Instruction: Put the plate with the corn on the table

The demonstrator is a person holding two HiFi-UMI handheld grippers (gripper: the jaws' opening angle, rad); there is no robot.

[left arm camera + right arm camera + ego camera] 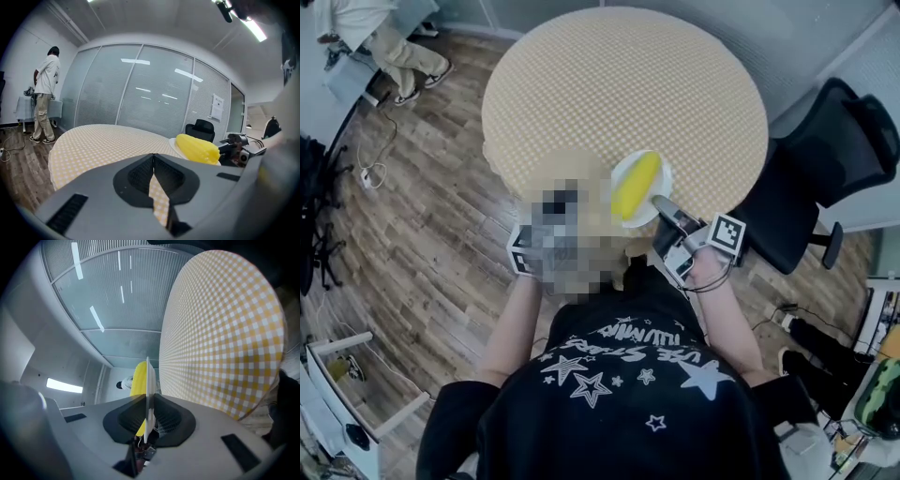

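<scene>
A white plate (656, 173) carrying a yellow corn cob (635, 186) is over the near right edge of the round table (609, 84) with its yellow checked cloth. My right gripper (662, 204) is shut on the plate's near rim. In the right gripper view the plate (149, 380) shows edge-on between the jaws, with the corn (137, 378) on its left. Whether the plate rests on the cloth I cannot tell. My left gripper (153, 158) is shut on nothing, low at the table's near edge, left of the corn (197, 147). A mosaic patch hides most of it in the head view.
A black office chair (825, 178) stands just right of the table. A person (384, 42) stands at the far left by a small table, with cables (370, 173) on the wooden floor. Glass partitions run behind the table.
</scene>
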